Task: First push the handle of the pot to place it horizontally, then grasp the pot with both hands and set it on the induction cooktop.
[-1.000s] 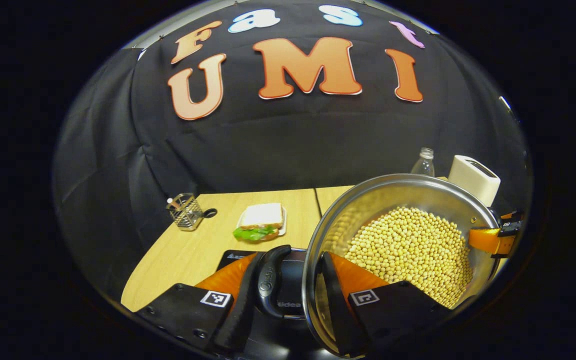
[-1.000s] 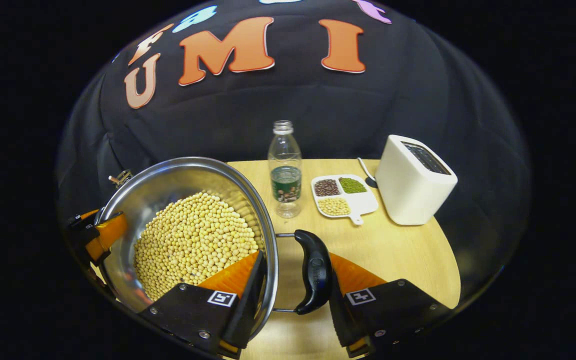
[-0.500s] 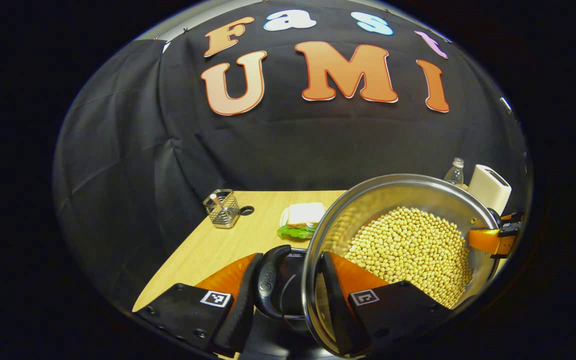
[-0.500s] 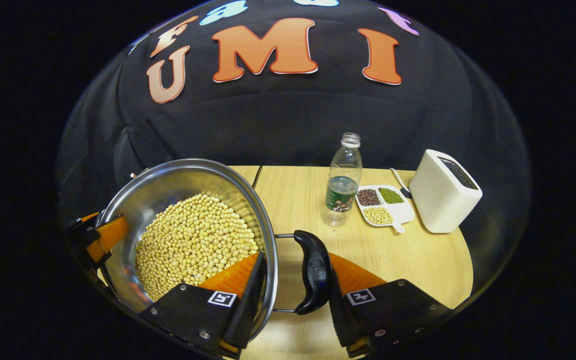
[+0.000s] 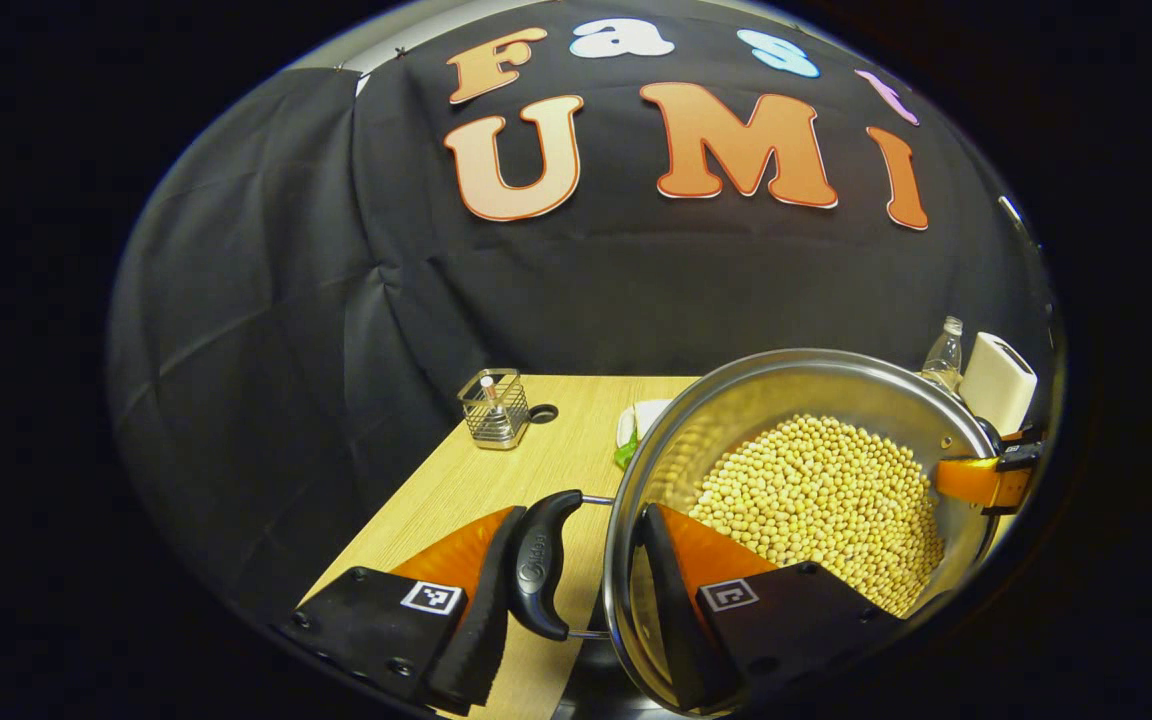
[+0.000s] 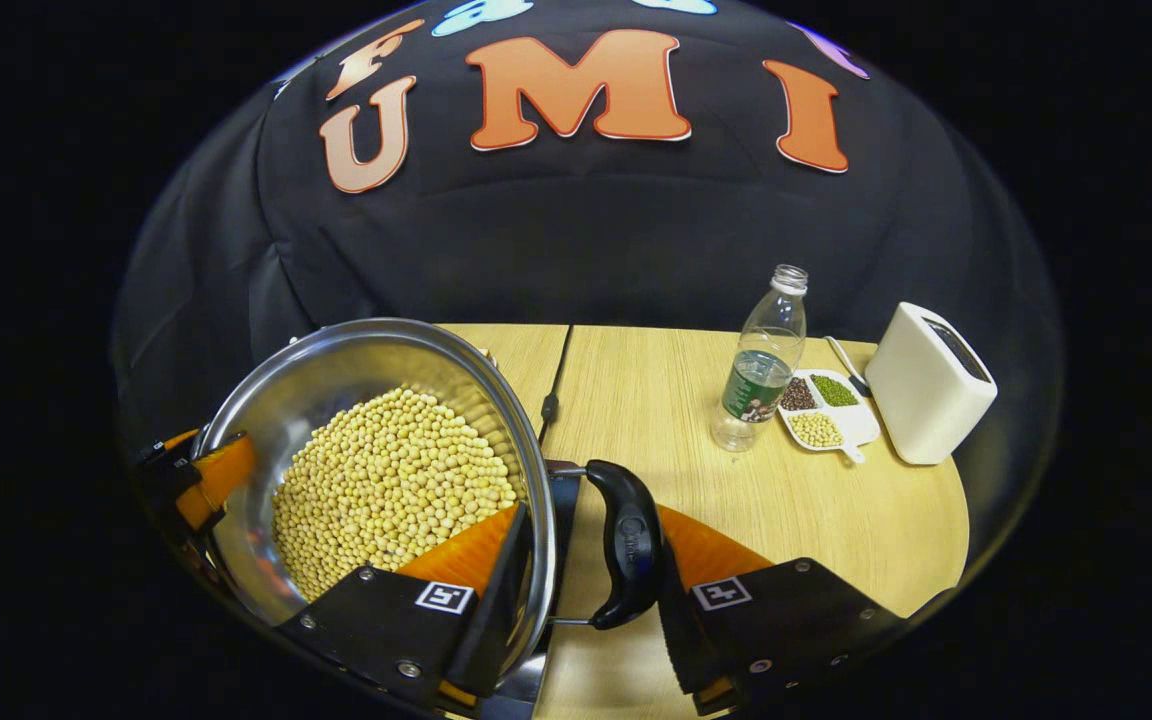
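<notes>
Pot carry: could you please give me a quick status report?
Left gripper and right gripper each shut on the pot, one finger inside the rim, one outside its side handle. Soybeans inside. Bottle and toaster stand apart.

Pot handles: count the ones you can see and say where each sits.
2. One black handle sits between the left gripper's fingers; the other handle sits between the right gripper's fingers, on opposite sides of the pot.

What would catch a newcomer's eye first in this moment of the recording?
The steel pot heaped with yellow beans stands out, near the bottom of both views. The left tool and the right tool each straddle the pot's rim at a black side handle, one finger inside over the beans and one outside. Beyond it, on the wooden table, stand a clear bottle and a white toaster.
</notes>
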Available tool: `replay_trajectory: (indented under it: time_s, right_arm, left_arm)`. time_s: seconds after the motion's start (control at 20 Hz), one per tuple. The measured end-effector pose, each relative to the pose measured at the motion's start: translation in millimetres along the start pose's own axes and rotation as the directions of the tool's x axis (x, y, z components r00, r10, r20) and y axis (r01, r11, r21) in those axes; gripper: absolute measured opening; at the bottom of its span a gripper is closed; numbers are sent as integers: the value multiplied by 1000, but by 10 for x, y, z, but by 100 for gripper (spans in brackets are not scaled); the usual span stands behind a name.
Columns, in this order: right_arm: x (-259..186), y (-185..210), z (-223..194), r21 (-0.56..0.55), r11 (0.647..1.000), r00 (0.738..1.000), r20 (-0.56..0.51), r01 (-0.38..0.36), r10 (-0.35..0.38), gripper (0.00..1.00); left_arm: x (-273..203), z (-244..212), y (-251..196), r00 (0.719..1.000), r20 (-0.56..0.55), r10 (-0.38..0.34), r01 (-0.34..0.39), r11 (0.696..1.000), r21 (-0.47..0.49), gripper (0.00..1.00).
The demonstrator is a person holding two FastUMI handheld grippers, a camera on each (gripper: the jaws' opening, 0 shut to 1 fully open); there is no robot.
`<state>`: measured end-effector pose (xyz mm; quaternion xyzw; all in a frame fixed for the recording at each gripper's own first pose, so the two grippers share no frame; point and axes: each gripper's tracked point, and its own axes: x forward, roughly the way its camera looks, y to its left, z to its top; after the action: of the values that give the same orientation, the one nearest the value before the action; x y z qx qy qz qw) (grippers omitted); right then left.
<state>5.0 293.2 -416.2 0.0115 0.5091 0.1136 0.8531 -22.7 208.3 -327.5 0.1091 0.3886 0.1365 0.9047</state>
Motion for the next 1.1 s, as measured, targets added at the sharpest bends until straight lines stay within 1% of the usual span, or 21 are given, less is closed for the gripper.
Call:
replay_trajectory:
  time_s: [0.05,0.15,0.2,0.25,0.3,0.35,0.55,0.6,0.65,0.8,0.85,1.0,1.1]
  right_arm:
    - [13,29,-24,-3,1000,1000,-3,-1,1,65]
    - [42,25,-27,0,1000,1000,-5,-4,4,65]
    - [47,27,-36,4,1000,1000,-9,-4,4,65]
    - [49,50,-43,7,1000,1000,-10,-4,4,65]
    - [75,62,-55,5,1000,1000,-13,-4,4,65]
    - [85,68,-64,5,1000,1000,-15,-3,3,65]
    - [126,100,-100,-1,1000,999,-39,8,-8,65]
    - [133,104,-100,-5,1000,999,-41,11,-11,65]
    - [138,109,-106,-6,1000,999,-46,14,-14,65]
    - [130,112,-99,-8,1000,998,-60,18,-18,65]
    - [129,112,-101,-10,1000,998,-65,18,-19,65]
    - [124,117,-107,-17,1000,996,-80,25,-26,65]
    - [98,126,-87,-19,999,996,-88,30,-31,65]
  left_arm:
    - [6,-8,37,1000,-2,3,-3,1000,0,72]
    - [40,-32,66,1000,-5,6,-6,1000,0,72]
    - [57,-44,79,1000,-8,5,-5,1000,-2,75]
    - [82,-62,83,1000,-12,5,-5,1000,-3,72]
    - [106,-75,80,1000,-15,4,-4,1000,-3,75]
    - [125,-106,86,1000,-18,3,-3,1000,-6,72]
    - [230,-210,57,999,-41,-5,5,1000,-19,72]
    - [266,-232,54,999,-45,-7,6,1000,-20,69]
    - [304,-257,54,999,-49,-8,7,1000,-21,72]
    - [368,-314,37,998,-67,-12,11,1000,-11,72]
    - [376,-326,34,997,-71,-13,12,1000,-8,69]
    - [456,-387,15,996,-91,-18,17,1000,-6,69]
    - [489,-426,-2,995,-99,-25,24,1000,-13,75]
